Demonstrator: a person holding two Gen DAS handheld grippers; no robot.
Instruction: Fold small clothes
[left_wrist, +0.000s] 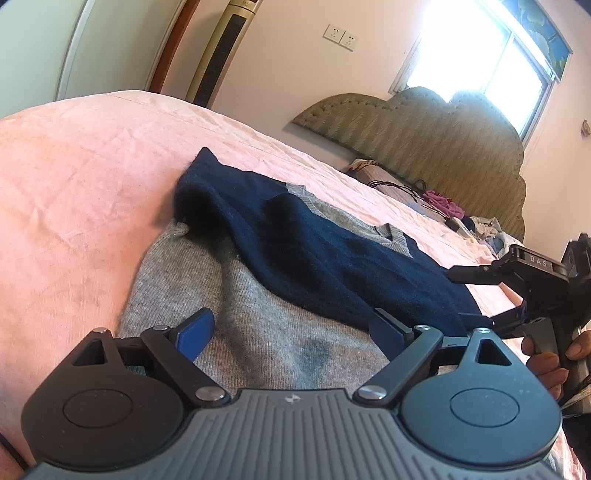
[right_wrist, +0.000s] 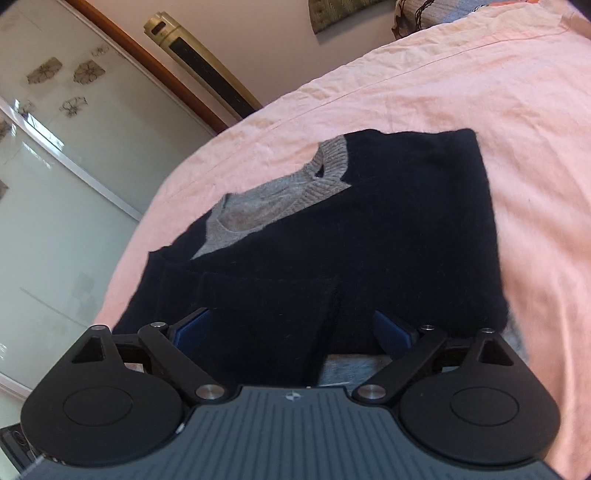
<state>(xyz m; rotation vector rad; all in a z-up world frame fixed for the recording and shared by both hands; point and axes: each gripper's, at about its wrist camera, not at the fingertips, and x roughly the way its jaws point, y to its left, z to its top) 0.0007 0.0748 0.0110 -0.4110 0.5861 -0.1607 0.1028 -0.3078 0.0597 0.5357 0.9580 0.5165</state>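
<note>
A small knitted sweater (left_wrist: 258, 288) with a grey body and dark blue sleeves lies on a pink bed sheet (left_wrist: 74, 177). It is spread out near the middle of the bed. The dark blue sleeves are folded across the grey front. In the right wrist view the grey ribbed neck (right_wrist: 325, 173) of the sweater points away, toward the far edge of the bed.

The left gripper (left_wrist: 291, 332), black with blue pads, hangs just over the grey part of the sweater. Its jaws are spread wide and there is nothing between them. One blue pad (left_wrist: 195, 334) shows on the left side.

The right gripper (right_wrist: 291, 334) looks the same. It is over the dark blue part of the sweater, near the bottom edge. Its jaws are also spread wide, with only cloth below them. I cannot tell if its pads touch the cloth. In the left wrist view it comes in from the right side (left_wrist: 524, 280), and a hand (left_wrist: 550, 365) holds its handle.

Behind the bed stands a green padded headboard (left_wrist: 424, 129) under a bright window (left_wrist: 480, 48). A tall gold tower fan (left_wrist: 221, 51) stands by the wall. A pile of mixed clothes (left_wrist: 447, 210) sits near the headboard.
</note>
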